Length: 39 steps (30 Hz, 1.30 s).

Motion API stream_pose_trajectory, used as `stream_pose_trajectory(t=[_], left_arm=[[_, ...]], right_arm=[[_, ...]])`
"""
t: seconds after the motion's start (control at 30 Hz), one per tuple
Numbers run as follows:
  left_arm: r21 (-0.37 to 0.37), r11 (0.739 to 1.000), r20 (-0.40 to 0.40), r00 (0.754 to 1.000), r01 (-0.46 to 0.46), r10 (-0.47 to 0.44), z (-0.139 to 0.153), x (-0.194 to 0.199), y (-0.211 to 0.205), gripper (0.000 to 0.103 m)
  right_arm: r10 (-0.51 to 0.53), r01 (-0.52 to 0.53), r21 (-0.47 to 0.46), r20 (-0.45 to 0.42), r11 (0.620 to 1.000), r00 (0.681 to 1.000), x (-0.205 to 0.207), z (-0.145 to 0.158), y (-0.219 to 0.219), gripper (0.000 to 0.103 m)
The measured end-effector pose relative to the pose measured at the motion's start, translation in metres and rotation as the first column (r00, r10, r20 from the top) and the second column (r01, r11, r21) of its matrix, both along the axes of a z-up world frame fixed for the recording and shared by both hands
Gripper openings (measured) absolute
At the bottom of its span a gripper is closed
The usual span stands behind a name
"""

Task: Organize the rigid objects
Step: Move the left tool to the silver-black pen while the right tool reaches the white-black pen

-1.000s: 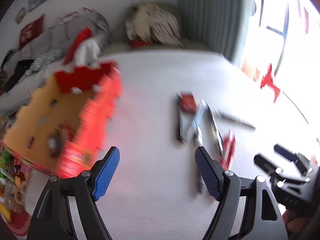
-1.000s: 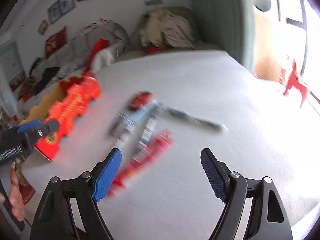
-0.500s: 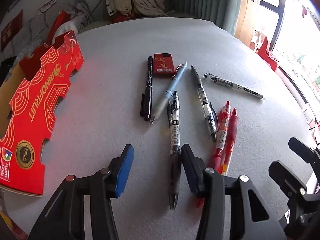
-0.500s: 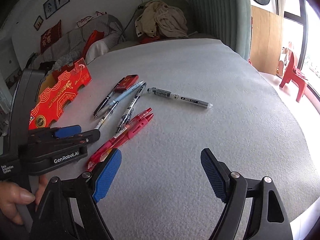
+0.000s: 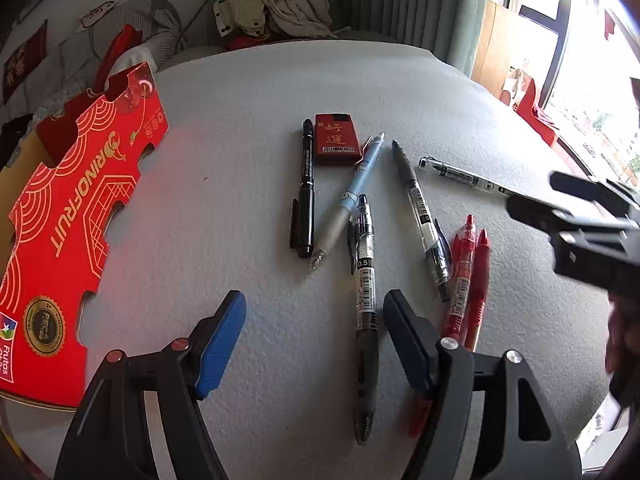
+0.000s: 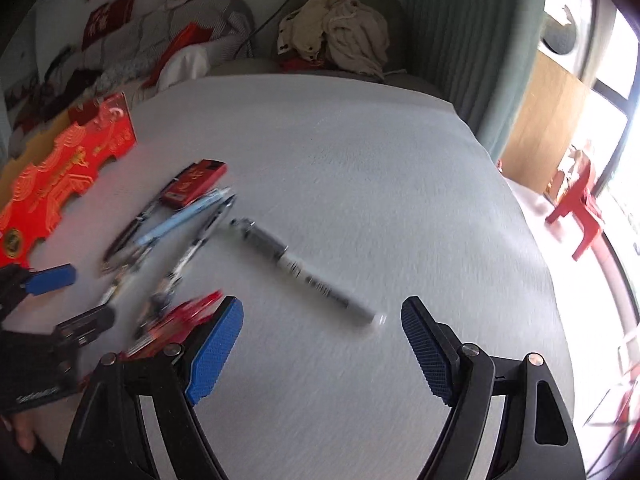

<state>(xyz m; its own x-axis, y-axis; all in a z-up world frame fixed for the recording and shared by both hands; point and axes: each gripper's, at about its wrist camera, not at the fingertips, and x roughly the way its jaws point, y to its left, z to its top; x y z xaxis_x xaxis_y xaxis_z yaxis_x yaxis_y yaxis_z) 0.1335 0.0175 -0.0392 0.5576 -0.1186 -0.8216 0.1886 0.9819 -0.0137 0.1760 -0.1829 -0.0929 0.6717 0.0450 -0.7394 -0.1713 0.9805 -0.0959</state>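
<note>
Several pens lie on the grey table [image 5: 240, 208]. In the left wrist view: a black marker [image 5: 306, 184], a light blue pen [image 5: 352, 192], a black gel pen [image 5: 366, 292], a clear black pen [image 5: 420, 216], two red pens [image 5: 468, 276], a clear pen [image 5: 464, 176] and a small red case [image 5: 335, 145]. My left gripper [image 5: 314, 332] is open and empty, low over the table, with the black gel pen just inside its right finger. My right gripper [image 6: 322, 344] is open and empty, with the clear pen [image 6: 304, 274] lying just ahead of it.
A red cardboard fruit tray [image 5: 76, 216] lies at the table's left edge, also in the right wrist view [image 6: 60, 176]. Clothes are piled on a sofa [image 5: 276, 4] behind the table. A red chair [image 6: 576, 216] stands by the window on the right.
My left gripper has opened wider and stayed over the black gel pen. My right gripper has moved forward and left toward the clear pen; its view is blurred.
</note>
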Motion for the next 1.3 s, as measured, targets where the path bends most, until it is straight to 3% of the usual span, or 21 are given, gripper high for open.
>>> stream_pose_trajectory(t=[0.17,0.23,0.27,0.33,0.37,0.53,0.67,0.83,1.1,1.17,1.3], left_arm=[[-0.002,1.0,-0.004,1.0,-0.015,0.015,0.0,0.002,-0.001,0.075],[-0.001,1.0,0.002,1.0,-0.027,0.027,0.0,0.0,-0.001,0.075],[-0.002,1.0,0.01,0.999,-0.03,0.03,-0.001,-0.001,-0.002,0.075],[0.002,1.0,0.016,1.0,-0.024,0.024,-0.002,-0.001,-0.004,0.075],[0.002,1.0,0.011,1.0,-0.021,0.021,-0.001,0.001,-0.005,0.075],[0.007,1.0,-0.007,1.0,0.011,-0.011,0.0,0.005,-0.007,0.074],[-0.001,1.0,0.03,1.0,-0.003,0.003,-0.002,-0.001,-0.006,0.075],[-0.003,1.0,0.002,1.0,-0.009,0.009,-0.001,0.003,-0.006,0.075],[-0.001,1.0,0.02,1.0,-0.015,0.015,-0.004,0.003,-0.002,0.088],[-0.004,1.0,0.01,0.999,-0.03,0.03,-0.004,0.005,0.0,0.092],[0.0,0.999,0.003,0.999,-0.036,0.036,-0.005,0.007,0.001,0.093]], right_arm=[[0.079,-0.079,0.011,-0.101,0.997,0.992,0.029,-0.02,0.001,0.081],[0.115,-0.11,0.058,-0.084,0.992,0.99,0.019,-0.02,0.005,0.066],[0.137,-0.134,0.046,-0.07,0.99,0.988,0.015,-0.02,0.01,0.051],[0.162,-0.158,0.051,-0.076,0.986,0.984,0.014,-0.02,0.018,0.038],[0.163,-0.159,0.047,-0.082,0.986,0.983,0.017,-0.02,0.02,0.036],[0.151,-0.146,0.055,-0.11,0.988,0.982,0.026,-0.02,0.021,0.036],[0.129,-0.124,0.064,-0.09,0.99,0.988,0.023,-0.02,0.023,0.036],[0.13,-0.125,0.052,-0.107,0.991,0.986,0.027,-0.016,0.026,0.036],[0.123,-0.118,0.06,-0.086,0.991,0.989,0.024,-0.017,0.025,0.037],[0.102,-0.097,0.053,-0.089,0.994,0.991,0.025,-0.019,0.023,0.058],[0.107,-0.102,0.055,-0.099,0.993,0.989,0.026,-0.018,0.022,0.058]])
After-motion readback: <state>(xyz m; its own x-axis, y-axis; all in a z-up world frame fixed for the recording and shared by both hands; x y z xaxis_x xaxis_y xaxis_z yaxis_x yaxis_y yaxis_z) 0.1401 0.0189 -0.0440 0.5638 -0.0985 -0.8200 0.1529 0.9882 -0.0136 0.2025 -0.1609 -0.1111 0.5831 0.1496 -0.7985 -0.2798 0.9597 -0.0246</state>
